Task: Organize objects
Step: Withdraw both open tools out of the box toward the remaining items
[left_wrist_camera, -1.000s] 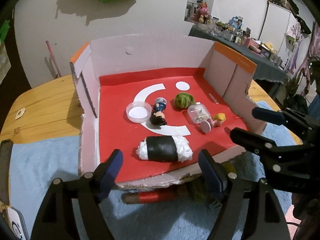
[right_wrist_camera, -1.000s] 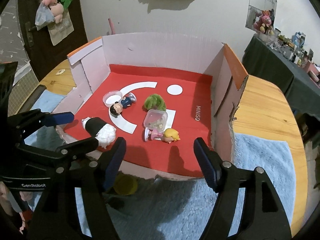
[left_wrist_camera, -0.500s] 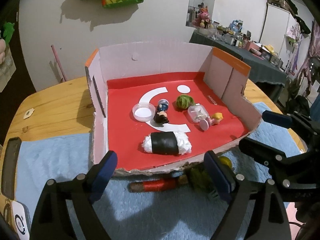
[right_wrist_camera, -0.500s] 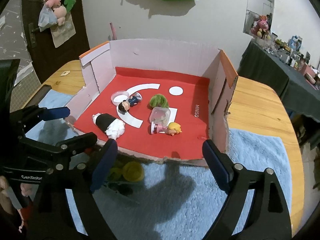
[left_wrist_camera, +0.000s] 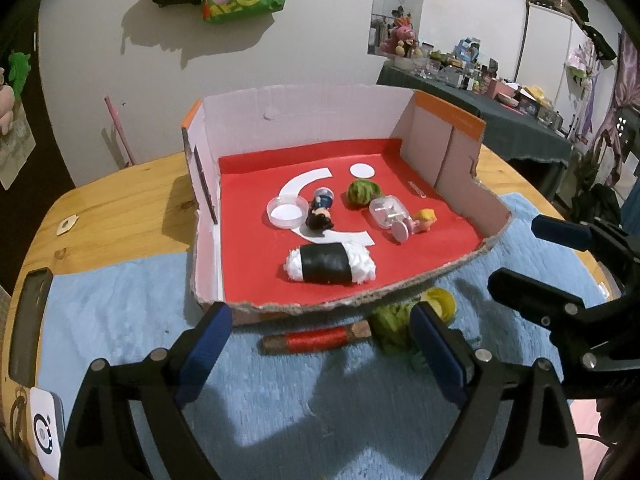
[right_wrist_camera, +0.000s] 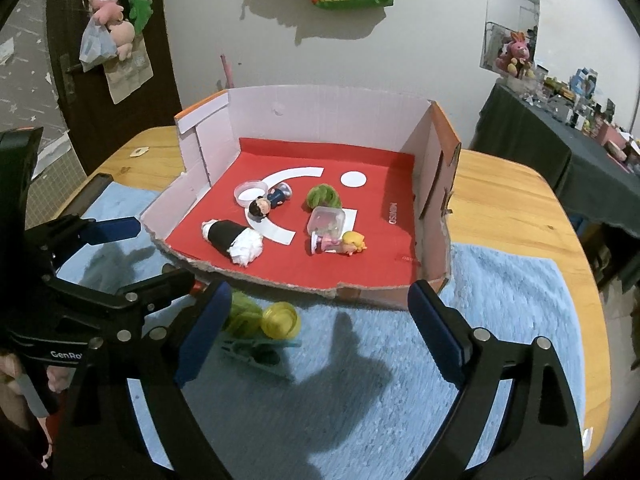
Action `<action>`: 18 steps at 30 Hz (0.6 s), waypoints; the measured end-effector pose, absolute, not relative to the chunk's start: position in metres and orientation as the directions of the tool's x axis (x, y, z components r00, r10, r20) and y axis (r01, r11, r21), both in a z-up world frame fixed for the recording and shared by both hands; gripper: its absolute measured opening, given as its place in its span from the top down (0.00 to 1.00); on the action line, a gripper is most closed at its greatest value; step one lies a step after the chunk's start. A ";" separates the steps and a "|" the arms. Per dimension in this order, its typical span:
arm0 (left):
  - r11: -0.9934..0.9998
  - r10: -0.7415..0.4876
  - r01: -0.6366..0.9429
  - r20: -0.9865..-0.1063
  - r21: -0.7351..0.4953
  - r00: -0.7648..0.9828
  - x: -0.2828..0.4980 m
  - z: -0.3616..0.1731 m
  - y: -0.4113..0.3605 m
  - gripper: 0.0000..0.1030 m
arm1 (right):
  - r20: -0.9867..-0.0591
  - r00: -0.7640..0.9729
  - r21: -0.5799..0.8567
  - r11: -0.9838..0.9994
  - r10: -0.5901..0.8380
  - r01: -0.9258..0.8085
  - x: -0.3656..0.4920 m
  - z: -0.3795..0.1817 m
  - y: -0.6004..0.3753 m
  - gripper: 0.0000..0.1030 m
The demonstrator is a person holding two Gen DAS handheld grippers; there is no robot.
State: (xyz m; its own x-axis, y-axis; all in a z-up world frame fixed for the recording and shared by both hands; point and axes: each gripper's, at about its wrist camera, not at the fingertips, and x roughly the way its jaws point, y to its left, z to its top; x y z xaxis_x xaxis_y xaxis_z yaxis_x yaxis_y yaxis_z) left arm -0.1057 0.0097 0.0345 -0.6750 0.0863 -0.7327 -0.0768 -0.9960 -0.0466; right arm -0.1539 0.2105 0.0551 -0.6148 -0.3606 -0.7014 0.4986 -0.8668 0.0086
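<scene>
A cardboard box (left_wrist_camera: 304, 120) (right_wrist_camera: 312, 114) with a red floor holds a black-and-white sushi plush (left_wrist_camera: 330, 268) (right_wrist_camera: 234, 242), a dark-haired figurine (left_wrist_camera: 320, 216), a clear lid (left_wrist_camera: 286, 214), a green ball (left_wrist_camera: 362, 194), a clear case (left_wrist_camera: 386, 212) and a blonde figurine (left_wrist_camera: 422, 220) (right_wrist_camera: 346, 244). In front of the box on the blue towel (left_wrist_camera: 300, 400) lie a red spool (left_wrist_camera: 316, 340), a green leafy toy (left_wrist_camera: 390, 320), a yellow piece (right_wrist_camera: 280, 320) and a green clothespin (right_wrist_camera: 256, 354). My left gripper (left_wrist_camera: 320, 352) and right gripper (right_wrist_camera: 316, 330) are open and empty above the towel.
The box and towel rest on a round wooden table (right_wrist_camera: 508, 200). A phone-like device (left_wrist_camera: 30, 328) lies at the table's left edge. A dark cluttered table (left_wrist_camera: 500, 100) stands behind on the right.
Both grippers have pulled back from the box and risen. The items in front of the box have come into view. Nothing in the box has moved.
</scene>
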 end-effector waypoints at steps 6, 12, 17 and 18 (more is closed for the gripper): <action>-0.996 0.078 -0.075 -0.734 -0.037 -0.675 -0.095 0.031 0.011 0.08 | -0.704 -0.619 -0.008 -0.867 -0.348 0.497 -0.144 0.050 0.209 0.09; -0.997 0.067 -0.070 -0.731 -0.027 -0.679 -0.085 0.027 0.012 0.04 | -0.706 -0.619 -0.015 -0.866 -0.344 0.499 -0.133 0.047 0.210 0.07; -0.998 0.061 -0.062 -0.737 -0.026 -0.673 -0.077 0.020 0.010 0.04 | -0.709 -0.620 -0.027 -0.866 -0.335 0.500 -0.125 0.041 0.209 0.05; -0.998 0.060 -0.061 -0.738 -0.026 -0.672 -0.076 0.019 0.010 0.04 | -0.710 -0.619 -0.028 -0.866 -0.335 0.500 -0.123 0.040 0.209 0.04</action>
